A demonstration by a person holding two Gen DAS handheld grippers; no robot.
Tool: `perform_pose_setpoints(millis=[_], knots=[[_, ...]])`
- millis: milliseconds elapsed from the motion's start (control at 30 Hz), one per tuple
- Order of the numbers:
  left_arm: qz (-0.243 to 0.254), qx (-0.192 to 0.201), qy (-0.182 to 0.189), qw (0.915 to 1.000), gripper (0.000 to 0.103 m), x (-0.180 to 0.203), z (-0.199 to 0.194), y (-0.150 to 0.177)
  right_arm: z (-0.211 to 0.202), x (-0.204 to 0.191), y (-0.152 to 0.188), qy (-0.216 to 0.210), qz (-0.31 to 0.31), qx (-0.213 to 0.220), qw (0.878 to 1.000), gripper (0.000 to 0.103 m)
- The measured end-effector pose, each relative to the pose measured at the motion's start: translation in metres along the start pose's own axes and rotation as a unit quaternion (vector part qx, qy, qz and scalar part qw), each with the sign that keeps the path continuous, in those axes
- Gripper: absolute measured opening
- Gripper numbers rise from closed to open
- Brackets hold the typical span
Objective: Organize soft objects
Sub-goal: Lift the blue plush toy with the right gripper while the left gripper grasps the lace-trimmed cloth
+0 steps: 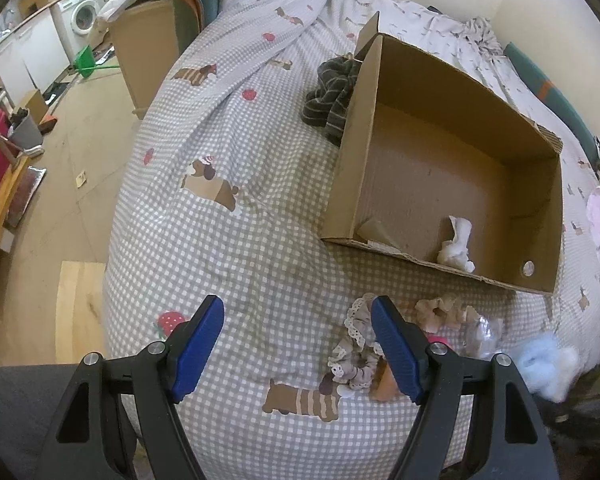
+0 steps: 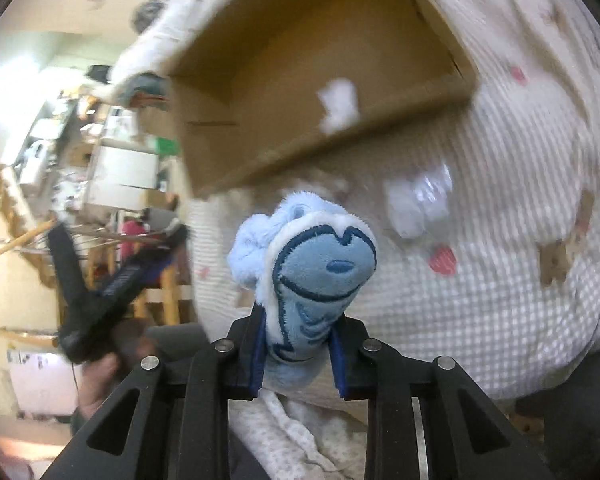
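Checked bedspread (image 1: pixel 260 264): left tongs (image 1: pixel 298 346) wide open, empty; right tongs (image 2: pixel 298 354) grip blue plush (image 2: pixel 312 276) upright

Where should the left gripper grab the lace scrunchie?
Probably the scrunchie's upper loop, from above, fingers straddling the band. It lies flat on the bed, beside the open left gripper's right finger, so a sideways approach would push it.

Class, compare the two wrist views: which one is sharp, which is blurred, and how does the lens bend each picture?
Left wrist view: sharp throughout, the cardboard box crisp, the bed bulging from fisheye curvature. Right wrist view: the background box and bedding are smeared, while the blue plush toy clamped in the right gripper is sharp; dark corners frame both.
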State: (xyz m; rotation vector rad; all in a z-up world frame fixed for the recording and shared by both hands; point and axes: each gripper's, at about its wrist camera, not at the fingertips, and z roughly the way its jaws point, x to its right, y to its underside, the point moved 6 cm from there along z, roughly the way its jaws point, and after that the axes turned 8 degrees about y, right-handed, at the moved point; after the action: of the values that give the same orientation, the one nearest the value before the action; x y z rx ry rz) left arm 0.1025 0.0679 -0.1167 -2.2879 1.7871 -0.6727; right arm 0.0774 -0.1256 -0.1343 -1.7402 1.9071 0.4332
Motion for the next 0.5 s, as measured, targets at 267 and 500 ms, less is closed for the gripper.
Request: perform_pose_setpoints(millis=[267, 500], knots=[[0.003, -0.057, 0.036, 0.9977, 0.071, 0.007, 0.034, 0.01, -0.029, -0.015, -0.033, 0.007, -0.043, 0.086, 0.995, 0.028], [0.055, -0.109, 0.072, 0.9899, 0.07, 0.05, 0.074, 0.02, -0.027, 0.011, -0.04, 0.017, -0.005, 0.086, 0.996, 0.029]])
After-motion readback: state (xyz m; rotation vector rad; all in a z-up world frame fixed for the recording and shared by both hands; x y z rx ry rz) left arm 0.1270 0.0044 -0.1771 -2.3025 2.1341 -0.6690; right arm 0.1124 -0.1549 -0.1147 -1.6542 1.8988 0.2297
